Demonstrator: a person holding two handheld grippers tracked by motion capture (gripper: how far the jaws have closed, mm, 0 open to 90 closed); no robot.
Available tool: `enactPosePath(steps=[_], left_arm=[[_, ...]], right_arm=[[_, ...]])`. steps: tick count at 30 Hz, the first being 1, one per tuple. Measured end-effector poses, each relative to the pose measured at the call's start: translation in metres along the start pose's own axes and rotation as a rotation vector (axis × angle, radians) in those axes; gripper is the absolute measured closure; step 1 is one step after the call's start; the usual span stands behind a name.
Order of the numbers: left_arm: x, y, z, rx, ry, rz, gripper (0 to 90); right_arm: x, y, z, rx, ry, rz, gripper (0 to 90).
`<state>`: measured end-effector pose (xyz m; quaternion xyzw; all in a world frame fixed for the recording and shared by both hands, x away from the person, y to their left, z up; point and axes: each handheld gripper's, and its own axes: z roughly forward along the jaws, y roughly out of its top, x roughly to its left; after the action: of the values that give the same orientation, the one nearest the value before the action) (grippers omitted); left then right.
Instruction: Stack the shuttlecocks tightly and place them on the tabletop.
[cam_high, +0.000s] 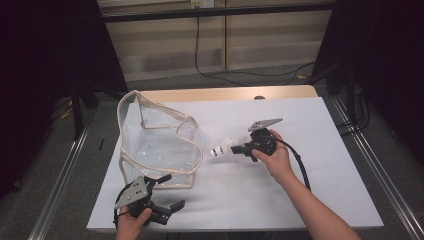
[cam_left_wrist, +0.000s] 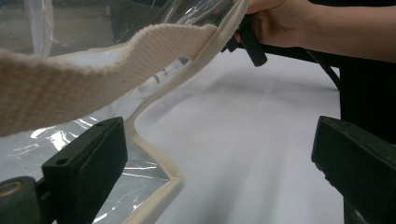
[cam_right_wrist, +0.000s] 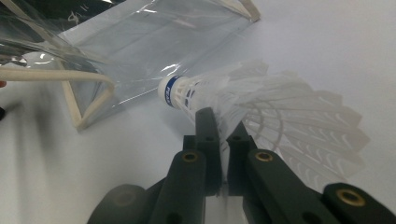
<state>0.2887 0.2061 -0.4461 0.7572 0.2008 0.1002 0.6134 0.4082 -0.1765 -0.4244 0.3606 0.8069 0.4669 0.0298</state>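
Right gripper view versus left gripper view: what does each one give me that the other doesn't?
Right gripper view alone: the right gripper with its fingers shut on the feathers of a white shuttlecock, cork end with a blue band toward the clear bag.

Left gripper view alone: the left gripper open, nothing between its fingers, the bag's woven cream strap draped close in front, and the person's hand beyond.

Both share: the clear bag with cream edging and the white table cover.
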Motion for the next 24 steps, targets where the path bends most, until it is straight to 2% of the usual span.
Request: enactPosePath(steps=[7,13,24], left_arm=[[-0.001,0.0,0.0,-0.005,0.001,-0.001,3.7],[0.0,-0.001,-0.001,-0.007,0.005,-0.006,3.7],[0.0,-0.001,0.0,-0.004,-0.004,-0.002,3.7]], right_arm=[[0.0,0.003,-0.013,-0.024,0.012,0.017,88.2],[0.0,0.005,-0.021,-0.015,0.012,0.023,88.2],[0.001,0.012,-0.036,-0.031,0.015,0.027,88.3]])
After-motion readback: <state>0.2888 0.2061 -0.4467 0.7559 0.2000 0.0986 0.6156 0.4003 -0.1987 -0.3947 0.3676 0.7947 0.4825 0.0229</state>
